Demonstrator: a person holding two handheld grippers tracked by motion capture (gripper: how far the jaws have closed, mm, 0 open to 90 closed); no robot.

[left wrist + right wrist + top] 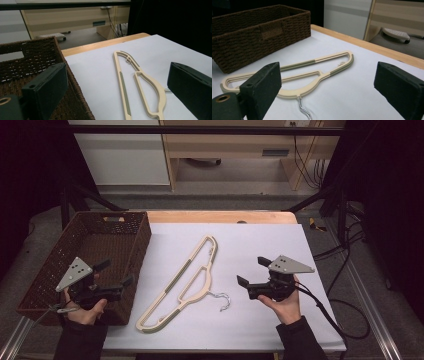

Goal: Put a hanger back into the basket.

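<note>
Surface: white sheet (pixel 260 320) over a wooden table (pixel 220 216), brown wicker basket (pixel 107 237) at its left, pale cabinets behind | Hanger (pixel 185 282): cream, flat on the sheet, between both tongs, touching neither | Left gripper (pixel 116 273): jaws apart, empty, over the basket's edge | Right gripper (pixel 252 270): jaws wide, empty, just beside the hook.

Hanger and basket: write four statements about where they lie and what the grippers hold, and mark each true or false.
1. The hanger lies flat on the white table cover. True.
2. The hanger sits inside the brown wicker basket. False: it lies on the cover beside the basket.
3. The right gripper is open and holds nothing. True.
4. The left gripper is clamped on the hanger's metal hook. False: it is open near the basket and holds nothing.
</note>
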